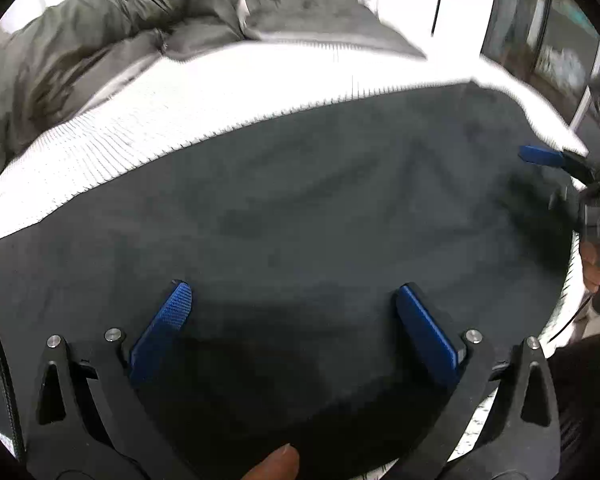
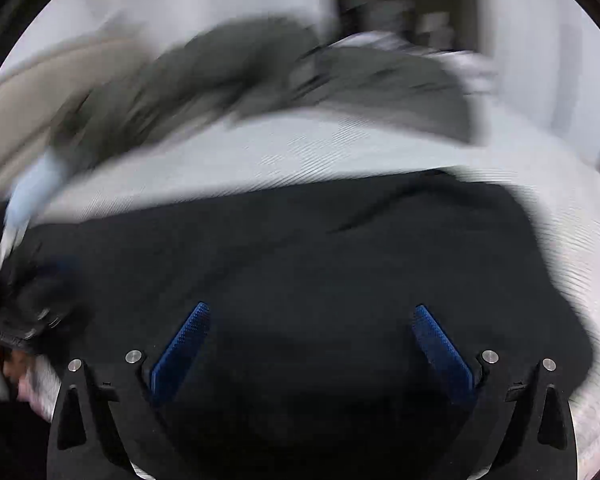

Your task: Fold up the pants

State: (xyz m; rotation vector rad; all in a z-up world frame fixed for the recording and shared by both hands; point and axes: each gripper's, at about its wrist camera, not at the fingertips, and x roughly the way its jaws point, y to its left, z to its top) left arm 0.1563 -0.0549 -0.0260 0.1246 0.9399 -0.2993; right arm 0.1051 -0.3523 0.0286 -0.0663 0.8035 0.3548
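The dark pants (image 1: 300, 208) lie flat on the white bed (image 1: 140, 120), apparently already folded into a compact block. The left gripper (image 1: 292, 308) and right gripper (image 2: 312, 328) hover above, fingers spread, empty. Further folding or smoothing may remain.

The right gripper (image 2: 311, 312) hangs over the dark pants (image 2: 300, 256), its blue fingers (image 2: 180, 350) spread wide with nothing between them. The pants lie flat on the white bed (image 2: 300, 152). A grey garment (image 2: 260, 76) sits blurred toward the bed's far edge.
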